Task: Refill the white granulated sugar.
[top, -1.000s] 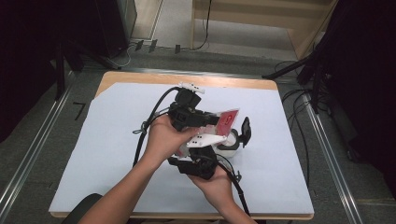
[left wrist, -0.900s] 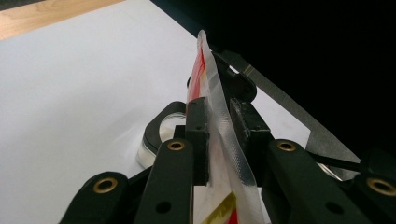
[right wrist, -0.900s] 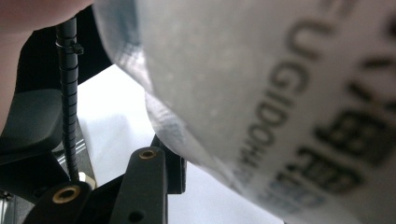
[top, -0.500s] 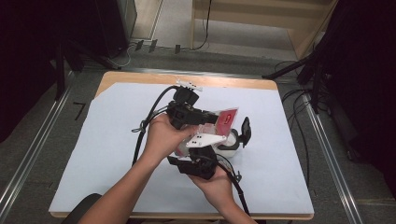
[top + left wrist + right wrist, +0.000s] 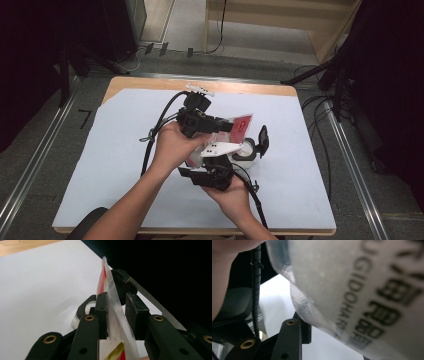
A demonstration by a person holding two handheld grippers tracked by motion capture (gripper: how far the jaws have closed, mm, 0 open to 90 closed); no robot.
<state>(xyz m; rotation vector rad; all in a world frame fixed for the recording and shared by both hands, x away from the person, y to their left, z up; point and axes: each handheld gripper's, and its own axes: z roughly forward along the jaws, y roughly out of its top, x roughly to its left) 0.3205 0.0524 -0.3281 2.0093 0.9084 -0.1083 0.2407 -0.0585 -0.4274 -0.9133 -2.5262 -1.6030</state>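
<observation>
Nearest us, our right claw (image 5: 216, 176) sits under the pouch (image 5: 239, 126); its grip we cannot tell. Our left claw (image 5: 117, 312) pinches the pouch's sealed edge above the tabletop (image 5: 125, 150); beyond lies a small jar (image 5: 245, 152).

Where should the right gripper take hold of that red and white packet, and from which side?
Grip the packet on its flat sealed edge, near where the left gripper pinches it. It stands thin and edge-on, so the right gripper should probably come from beside, jaws across both faces.
</observation>
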